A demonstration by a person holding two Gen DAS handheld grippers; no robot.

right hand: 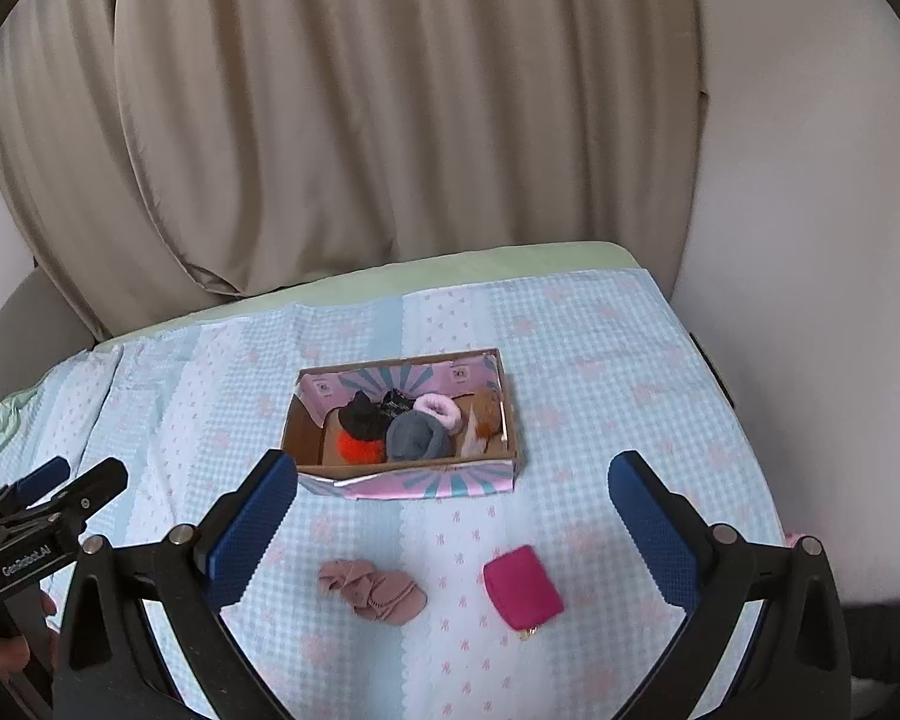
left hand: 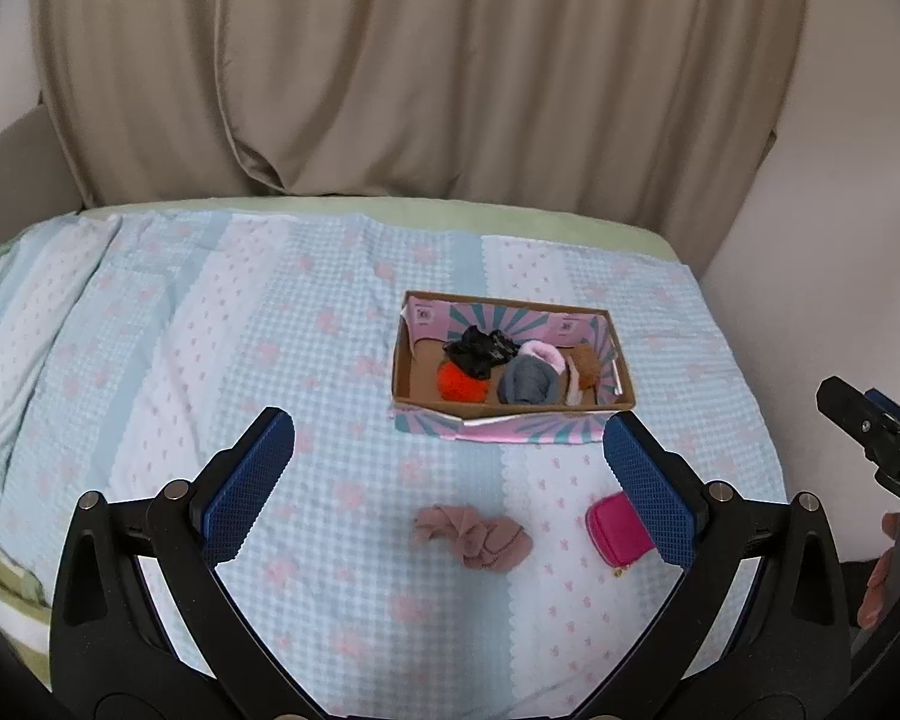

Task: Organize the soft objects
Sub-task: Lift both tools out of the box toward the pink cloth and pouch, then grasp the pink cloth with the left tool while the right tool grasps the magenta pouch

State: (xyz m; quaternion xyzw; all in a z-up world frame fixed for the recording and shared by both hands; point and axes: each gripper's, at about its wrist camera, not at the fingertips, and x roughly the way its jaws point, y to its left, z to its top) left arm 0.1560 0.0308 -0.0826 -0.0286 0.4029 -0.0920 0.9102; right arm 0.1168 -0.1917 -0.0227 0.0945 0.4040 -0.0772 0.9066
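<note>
An open cardboard box (left hand: 621, 387) (right hand: 513, 450) with pink and teal sides sits on the bed. It holds several soft items: black, orange (left hand: 462, 387), grey (left hand: 528, 384), pale pink and brown. A dusty-pink cloth (left hand: 477, 537) (right hand: 375, 591) and a magenta pouch (left hand: 615, 531) (right hand: 522, 588) lie on the blanket in front of the box. My left gripper (left hand: 450, 468) is open and empty above the cloth. My right gripper (right hand: 453, 510) is open and empty above the cloth and pouch.
The bed has a light blue checked blanket (left hand: 270, 330) with pink flowers over a green sheet (right hand: 480, 267). Beige curtains (left hand: 420, 60) hang behind it. A white wall (right hand: 810, 240) stands at the right. Each gripper shows at the other view's edge.
</note>
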